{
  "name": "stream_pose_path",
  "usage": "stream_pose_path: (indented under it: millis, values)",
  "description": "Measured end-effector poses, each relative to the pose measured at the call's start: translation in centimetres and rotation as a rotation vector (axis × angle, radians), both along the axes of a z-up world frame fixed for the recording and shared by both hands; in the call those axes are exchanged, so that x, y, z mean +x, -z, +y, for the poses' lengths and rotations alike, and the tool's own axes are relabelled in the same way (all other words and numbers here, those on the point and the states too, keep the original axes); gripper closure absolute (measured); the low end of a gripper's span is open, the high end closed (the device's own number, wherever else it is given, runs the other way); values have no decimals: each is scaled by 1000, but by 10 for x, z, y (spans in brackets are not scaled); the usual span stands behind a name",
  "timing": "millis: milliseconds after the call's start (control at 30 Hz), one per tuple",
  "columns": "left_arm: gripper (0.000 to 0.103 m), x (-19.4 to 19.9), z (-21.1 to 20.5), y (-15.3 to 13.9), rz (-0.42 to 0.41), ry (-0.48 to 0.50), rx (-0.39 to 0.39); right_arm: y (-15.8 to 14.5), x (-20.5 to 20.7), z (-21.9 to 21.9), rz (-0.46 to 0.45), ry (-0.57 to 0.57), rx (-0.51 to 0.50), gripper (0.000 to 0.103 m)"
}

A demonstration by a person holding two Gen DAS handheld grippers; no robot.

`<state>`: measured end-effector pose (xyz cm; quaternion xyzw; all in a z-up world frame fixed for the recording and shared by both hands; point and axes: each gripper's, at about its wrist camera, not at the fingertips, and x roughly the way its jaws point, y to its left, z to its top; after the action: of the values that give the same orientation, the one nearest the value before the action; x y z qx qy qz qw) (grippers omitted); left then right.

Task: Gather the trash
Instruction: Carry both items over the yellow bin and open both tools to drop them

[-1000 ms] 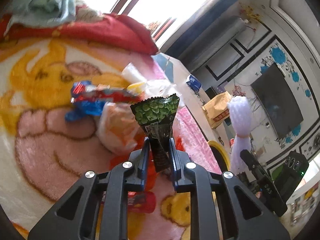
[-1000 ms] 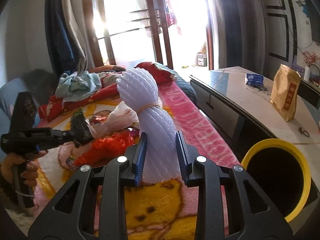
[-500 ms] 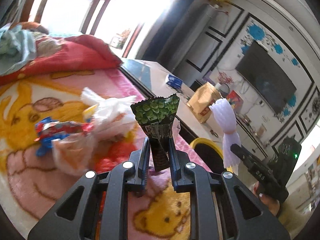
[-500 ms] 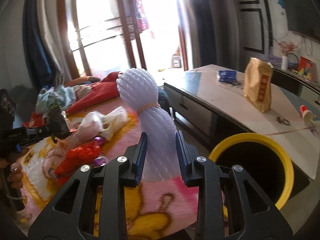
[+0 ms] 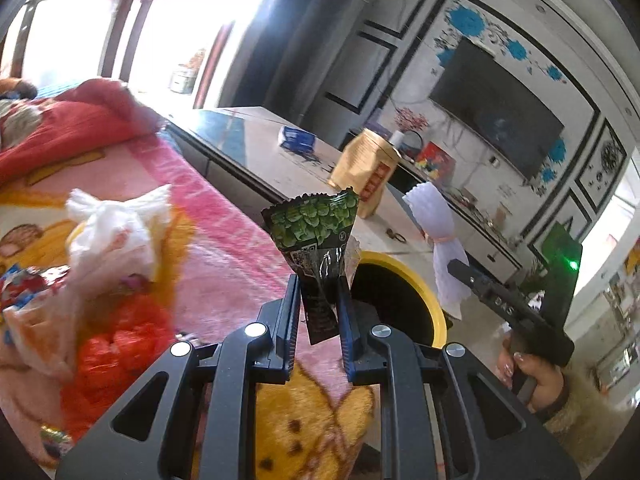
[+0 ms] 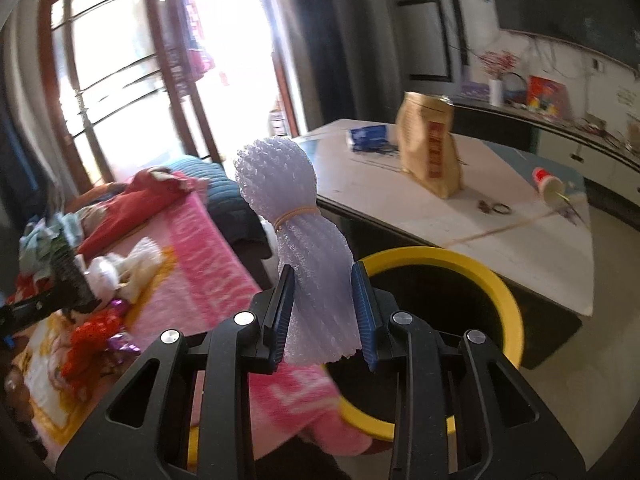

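My left gripper (image 5: 319, 294) is shut on a green and black snack wrapper (image 5: 316, 232) and holds it upright above the blanket's edge, just left of the yellow-rimmed bin (image 5: 430, 308). My right gripper (image 6: 323, 288) is shut on a white foam net bundle (image 6: 296, 208) tied with a rubber band, at the bin's near left rim (image 6: 492, 284). The bundle also shows in the left wrist view (image 5: 436, 220). More trash lies on the pink blanket (image 5: 224, 248): a white plastic bag (image 5: 116, 224), red wrappers (image 5: 120, 344).
A white low table (image 6: 500, 224) stands behind the bin with a brown paper bag (image 6: 430, 152), a blue packet (image 6: 370, 136) and small items. Red bedding (image 5: 68, 128) lies at the blanket's far end. A TV (image 5: 496, 108) hangs on the wall.
Both grippers have swung right, away from the trash pile and towards the bin, each still holding its item. The bin now shows close in both views.
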<state>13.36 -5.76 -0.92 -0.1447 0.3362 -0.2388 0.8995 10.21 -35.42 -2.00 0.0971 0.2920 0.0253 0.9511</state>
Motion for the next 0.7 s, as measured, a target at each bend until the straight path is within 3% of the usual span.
stream_pose_path:
  millis: [700]
  values:
    - [86,33,-112,30,29,210,71,31,20,-77,118,209,59,80]
